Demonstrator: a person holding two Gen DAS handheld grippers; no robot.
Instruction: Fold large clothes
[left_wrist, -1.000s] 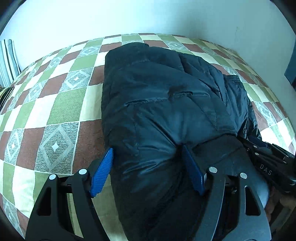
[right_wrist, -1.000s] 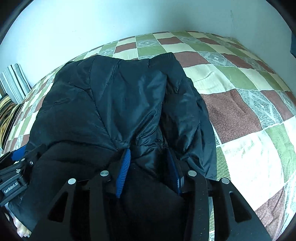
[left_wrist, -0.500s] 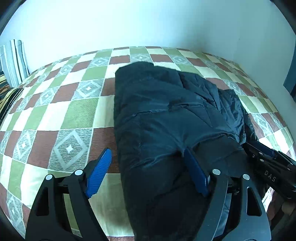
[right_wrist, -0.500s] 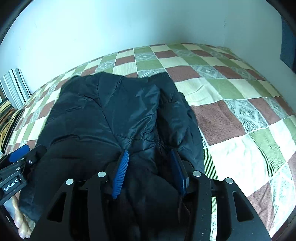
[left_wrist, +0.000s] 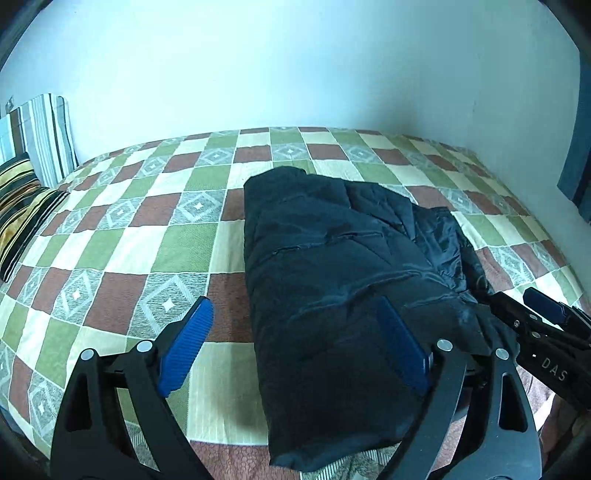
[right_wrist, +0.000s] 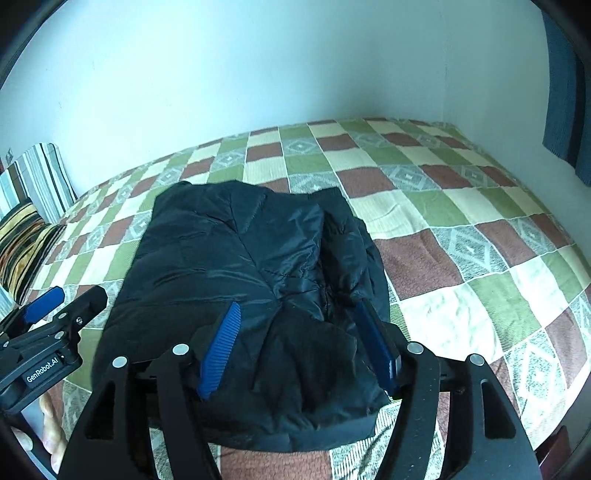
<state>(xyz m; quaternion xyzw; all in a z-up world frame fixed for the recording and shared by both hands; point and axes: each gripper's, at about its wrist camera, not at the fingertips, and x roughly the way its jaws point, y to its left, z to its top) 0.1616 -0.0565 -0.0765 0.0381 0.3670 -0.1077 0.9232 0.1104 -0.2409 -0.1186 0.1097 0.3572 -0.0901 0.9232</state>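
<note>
A black padded jacket (left_wrist: 343, 266) lies folded into a thick bundle on the checked bedspread (left_wrist: 122, 236); it also shows in the right wrist view (right_wrist: 236, 266). My left gripper (left_wrist: 291, 339) is open and empty, held above the jacket's near left edge. My right gripper (right_wrist: 299, 343) is open and empty, held above the jacket's near right part. Each gripper shows at the edge of the other's view: the right one (left_wrist: 535, 325) and the left one (right_wrist: 59, 310).
Striped pillows (left_wrist: 26, 177) lean at the bed's left end against the white wall. A dark blue curtain (right_wrist: 565, 92) hangs at the right. The bed's near edge (right_wrist: 517, 417) runs just below the grippers.
Both grippers have drawn back and up from the jacket. The jacket now looks smaller and farther off, with more bedspread and wall in view. The right gripper's jaws have opened wider.
</note>
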